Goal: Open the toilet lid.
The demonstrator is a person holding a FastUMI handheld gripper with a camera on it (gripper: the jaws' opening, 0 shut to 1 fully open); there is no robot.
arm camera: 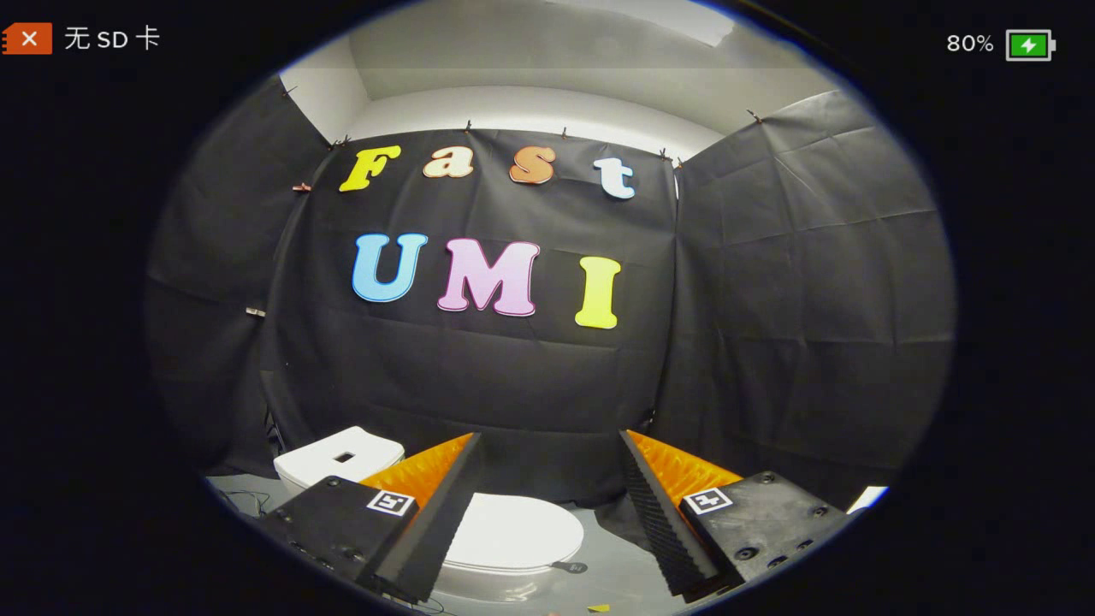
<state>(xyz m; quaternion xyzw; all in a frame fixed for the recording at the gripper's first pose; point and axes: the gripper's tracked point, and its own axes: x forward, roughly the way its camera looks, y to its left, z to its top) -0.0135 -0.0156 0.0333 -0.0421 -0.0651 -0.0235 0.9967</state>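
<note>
A white toilet stands on the floor below and ahead of me. Its lid (513, 530) lies flat and closed over the bowl, and a small dark tab (571, 566) sticks out from the lid's near right rim. The white tank (338, 458) sits behind it, partly hidden by my left finger. My gripper (547, 522) hovers above the toilet, open, its fingers spread wide. The lid shows in the gap between them, closer to the left finger, and nothing is held.
Black cloth walls close in the booth at the back and on both sides. The floor (612, 560) around the toilet is light grey. A cable (244, 499) lies on the floor left of the tank. A small yellow scrap (598, 608) lies on the floor near the fingers.
</note>
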